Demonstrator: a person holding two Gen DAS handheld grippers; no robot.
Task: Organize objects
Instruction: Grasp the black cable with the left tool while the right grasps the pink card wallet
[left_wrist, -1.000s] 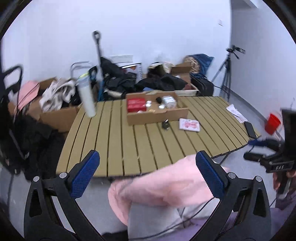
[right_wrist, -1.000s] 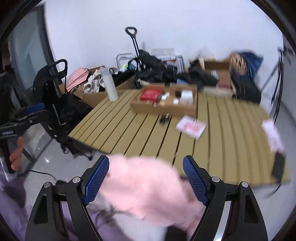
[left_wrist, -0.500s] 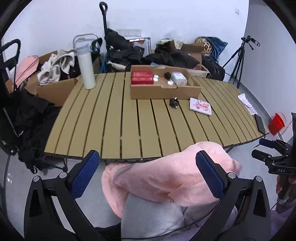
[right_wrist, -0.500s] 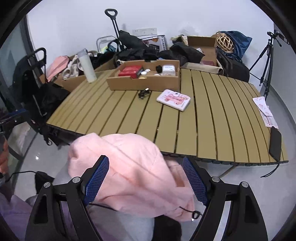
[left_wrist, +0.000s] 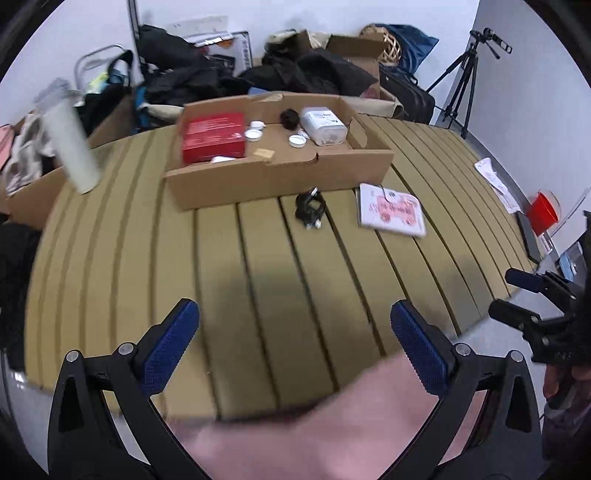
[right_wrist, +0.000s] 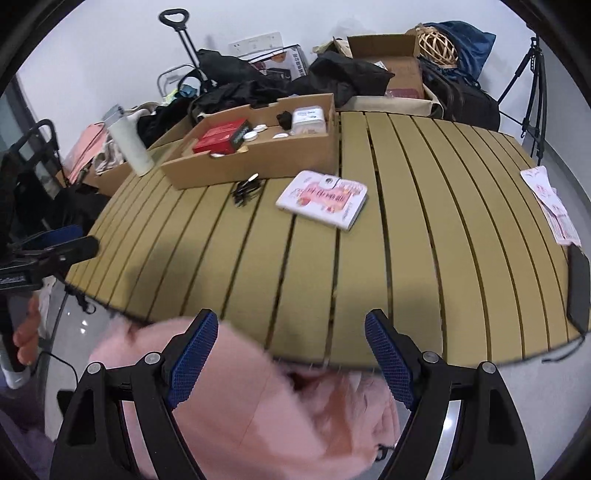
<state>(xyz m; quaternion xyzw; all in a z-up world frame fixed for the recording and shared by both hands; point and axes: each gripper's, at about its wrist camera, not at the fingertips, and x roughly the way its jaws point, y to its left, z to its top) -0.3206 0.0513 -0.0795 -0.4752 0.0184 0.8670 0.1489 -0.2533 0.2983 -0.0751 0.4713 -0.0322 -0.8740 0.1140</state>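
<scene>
Olive-tan slats form the table (right_wrist: 406, 229), running from its near edge toward the far wall. Cardboard tray (left_wrist: 280, 173) lies crosswise at the far side, long axis left to right, containing a red box (left_wrist: 213, 137), a white container (left_wrist: 323, 124), small white caps and a dark item. Pink-and-white booklet (right_wrist: 322, 198) lies flat on the slats in front of the tray's right end, long axis skewed to the slats; its printed text is too small to read. Black cable bundle (right_wrist: 245, 190) lies just left of the booklet, close to the tray's front wall. Left hand-held gripper (left_wrist: 295, 343) points steeply down over the near table area, jaws spread, nothing between the blue pads. Right hand-held gripper (right_wrist: 291, 360) is angled likewise at the near edge, jaws spread and empty, above a pink garment (right_wrist: 258, 417).
</scene>
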